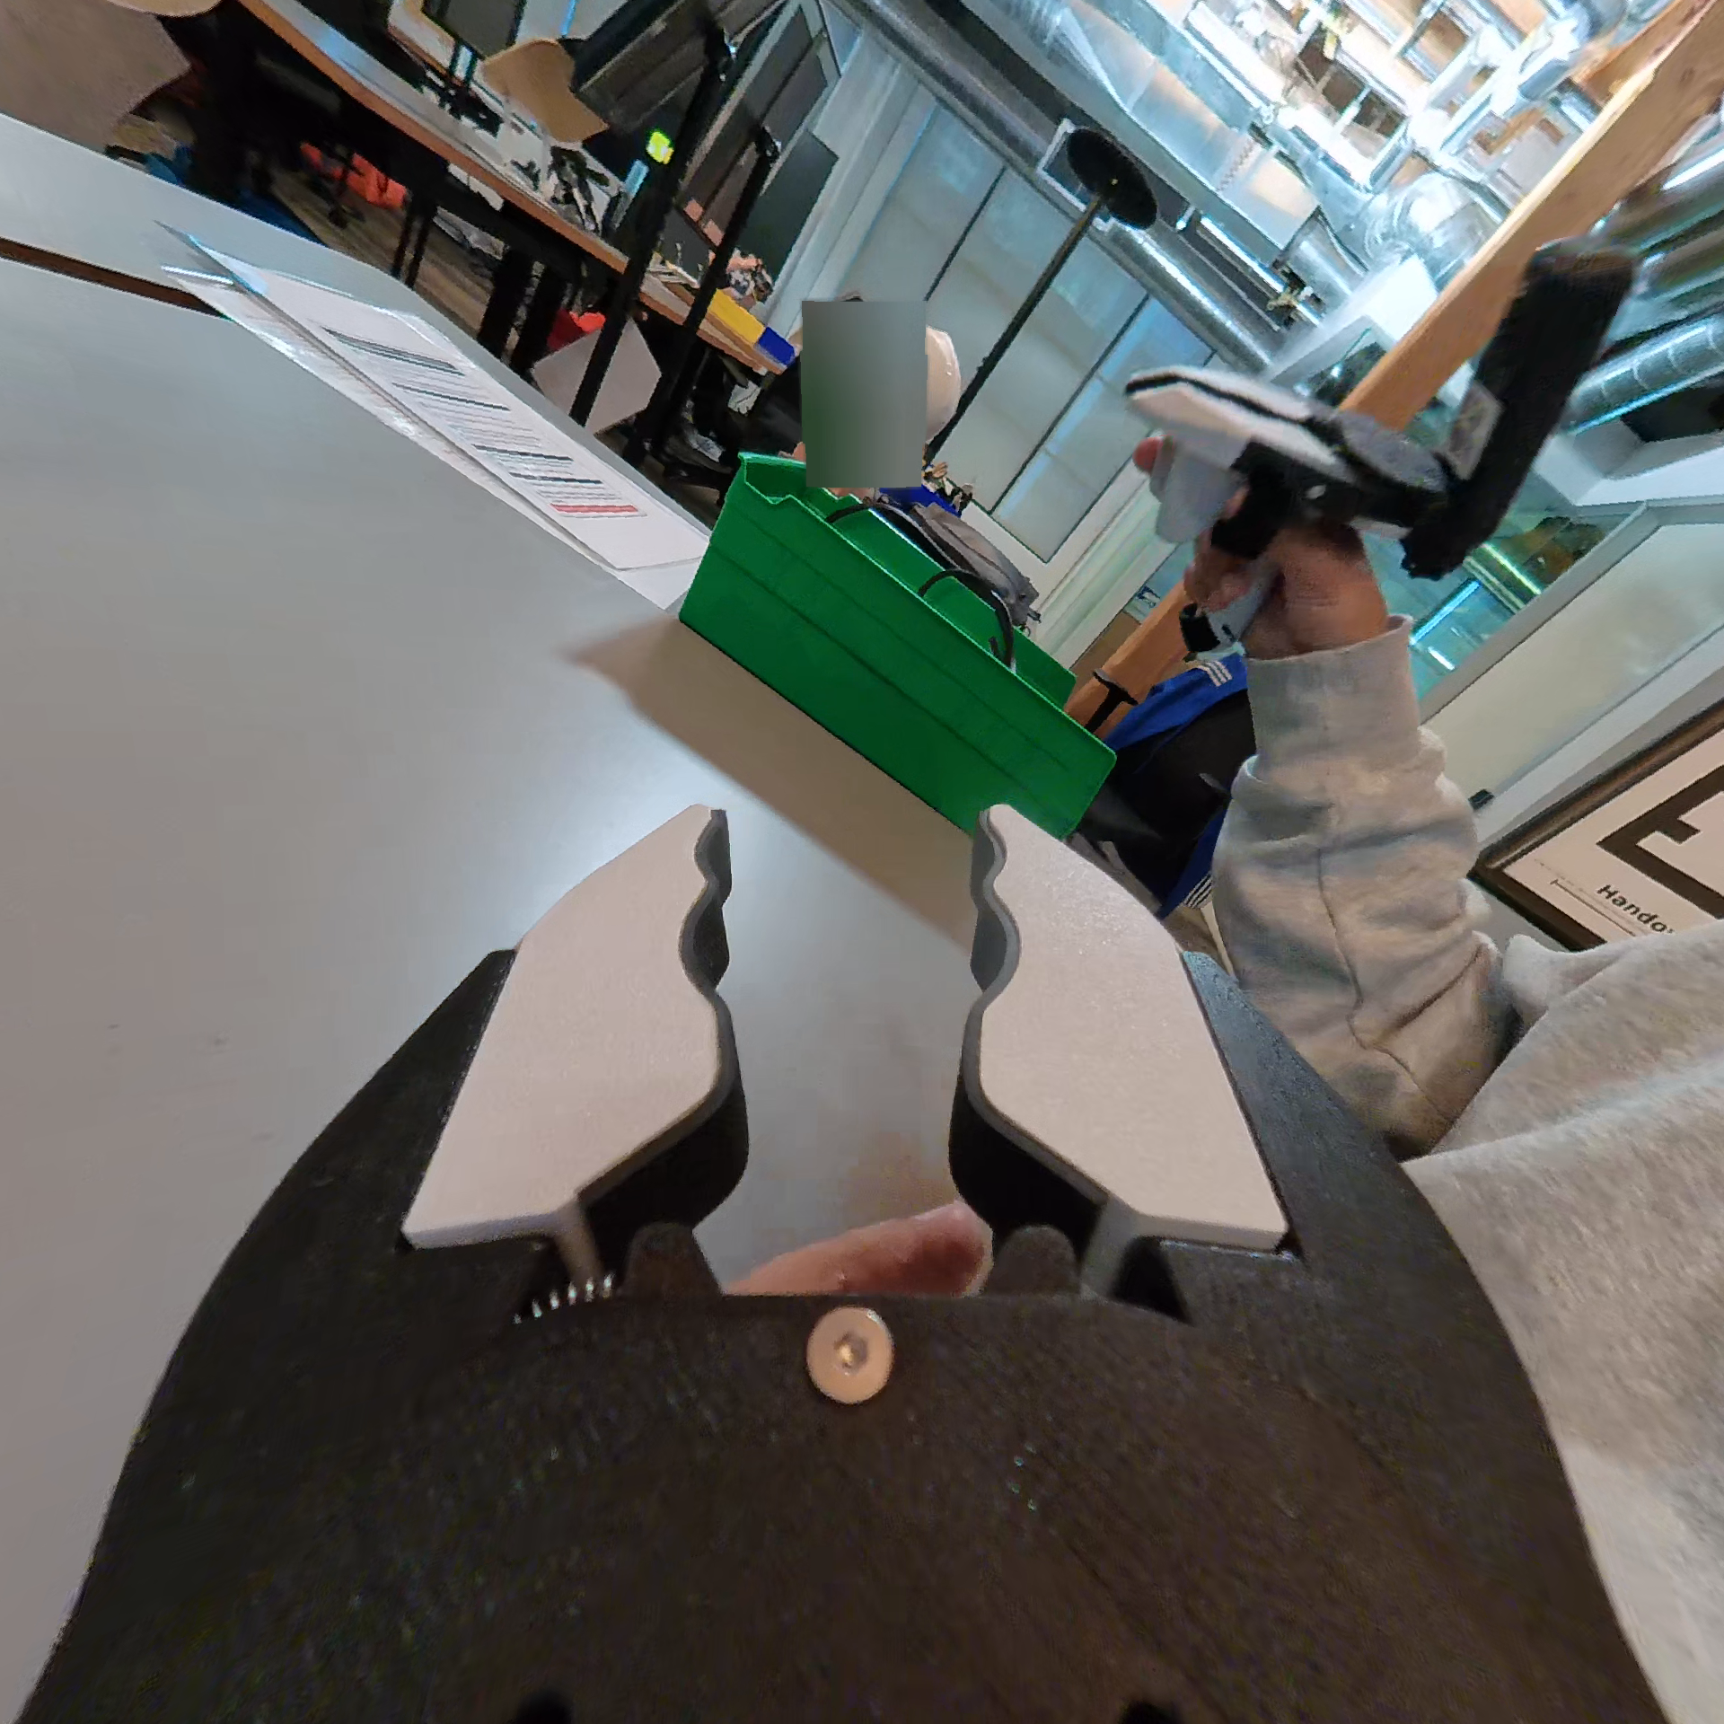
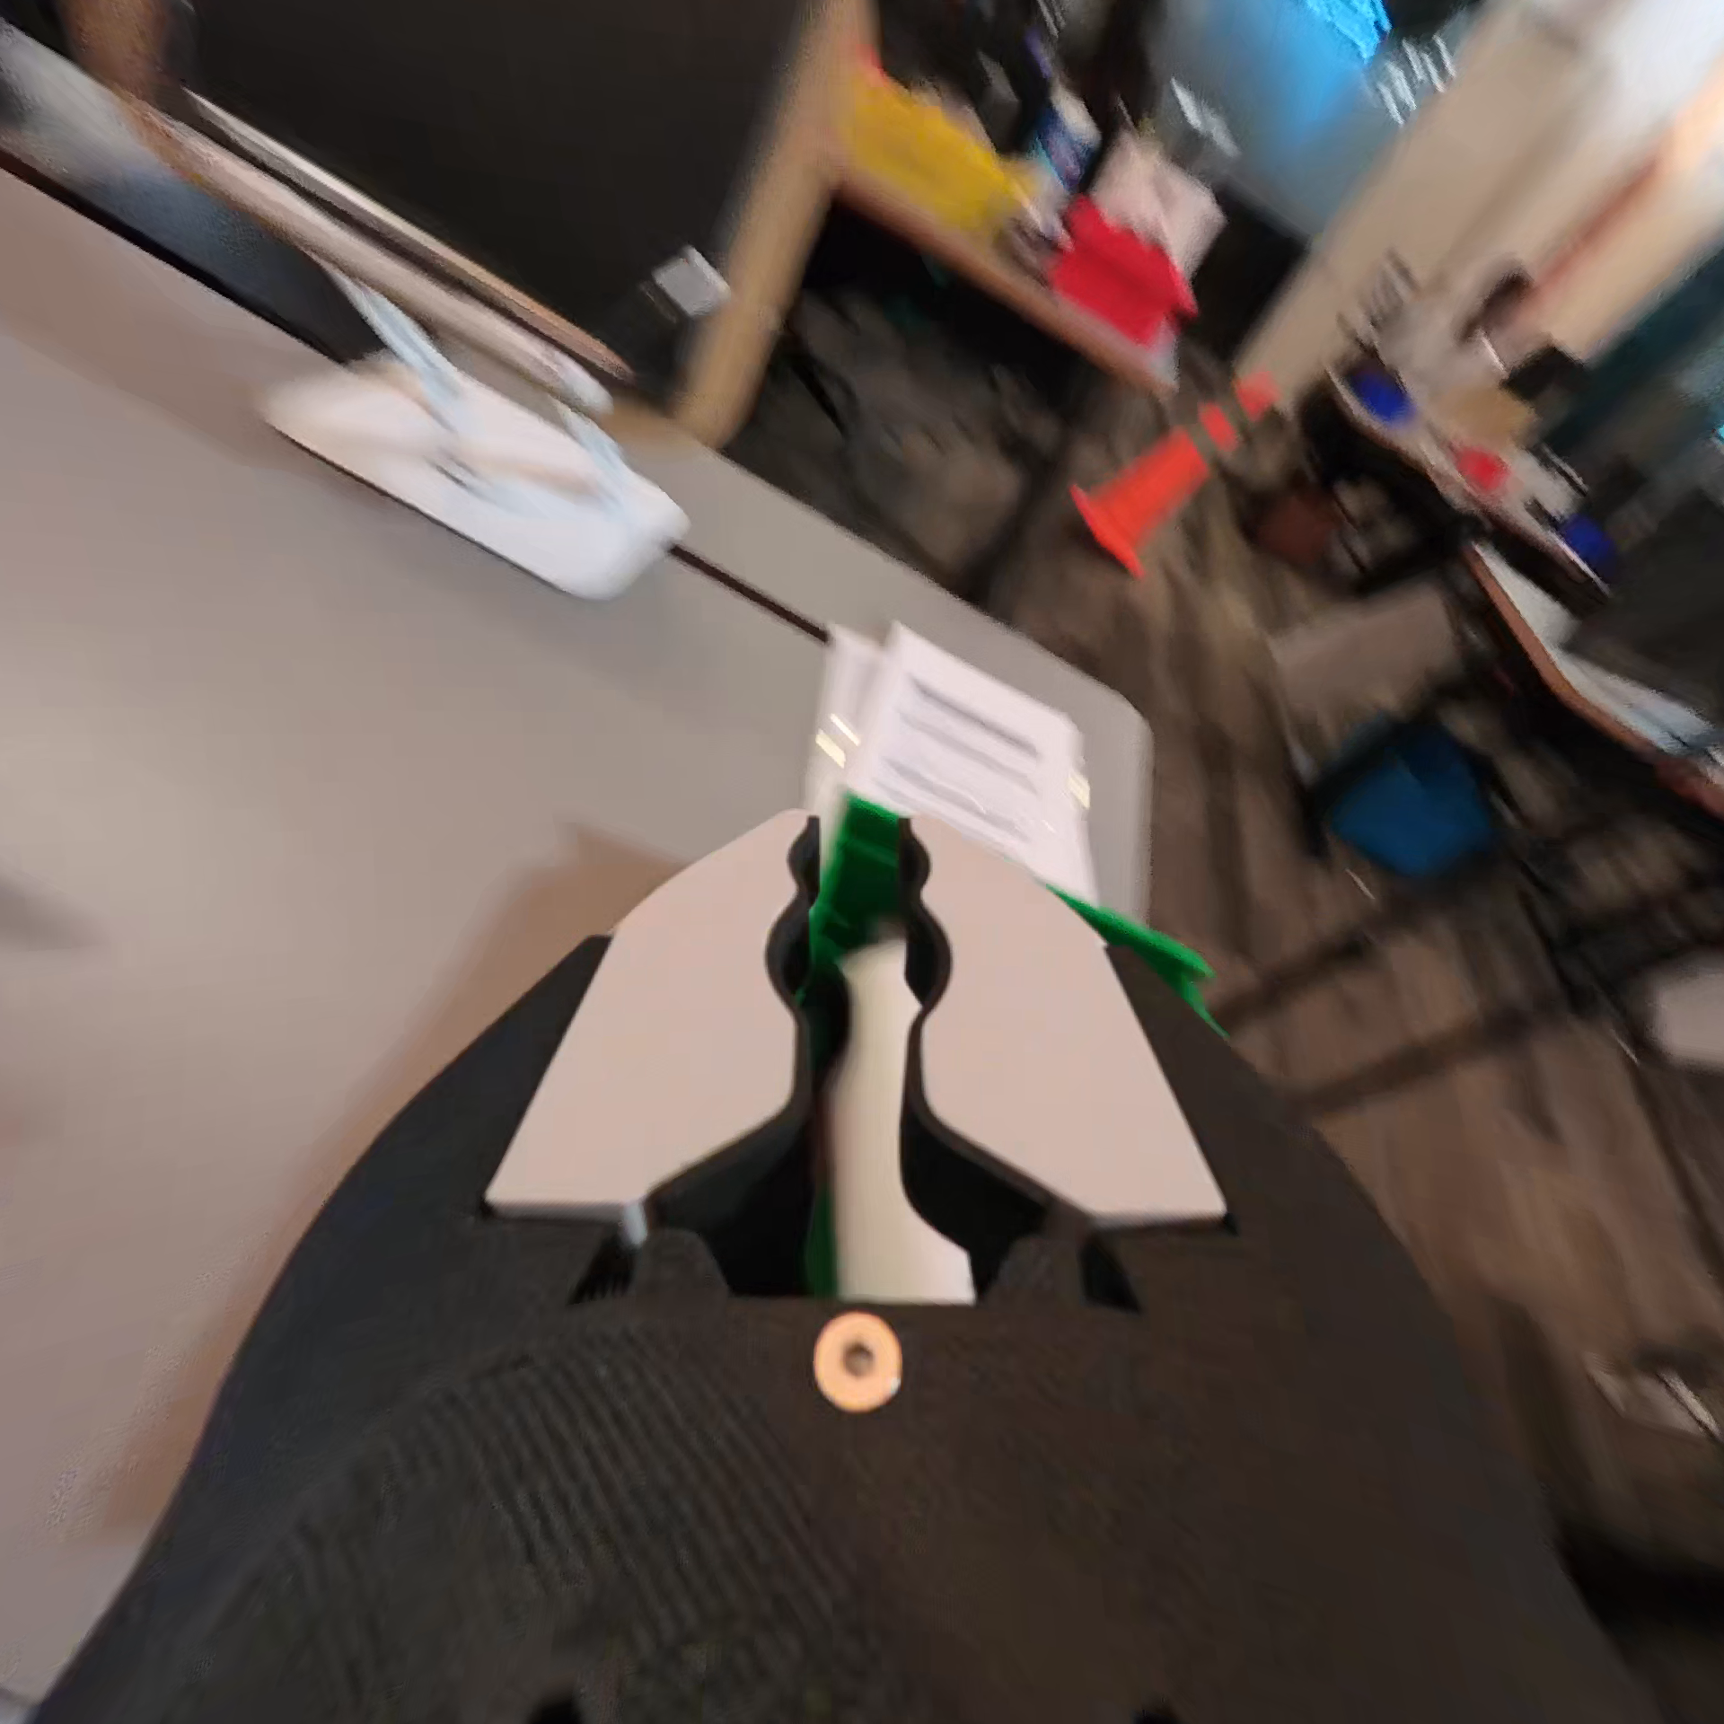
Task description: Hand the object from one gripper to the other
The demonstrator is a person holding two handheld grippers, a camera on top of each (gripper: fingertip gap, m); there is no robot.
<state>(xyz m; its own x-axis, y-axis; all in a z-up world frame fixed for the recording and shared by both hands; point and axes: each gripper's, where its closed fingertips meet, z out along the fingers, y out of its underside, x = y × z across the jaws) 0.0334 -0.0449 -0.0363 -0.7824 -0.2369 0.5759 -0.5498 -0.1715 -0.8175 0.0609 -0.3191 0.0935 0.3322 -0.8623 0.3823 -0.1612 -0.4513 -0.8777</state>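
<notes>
A white object is clamped between the nearly closed jaws of the right gripper, raised above the table, presumably for handing over; the left gripper is held wide apart, empty, apparently ready to receive

A pale grey matte surface fills the foreground, with printed white paper sheets near its far edge. Beyond stand long wood-edged tables on black legs cluttered with equipment. Tall glass partition panels rise behind, silver ventilation ducts run along the ceiling, and a slanted light wooden beam crosses them. An orange traffic cone sits on the brownish carpeted floor.
</notes>
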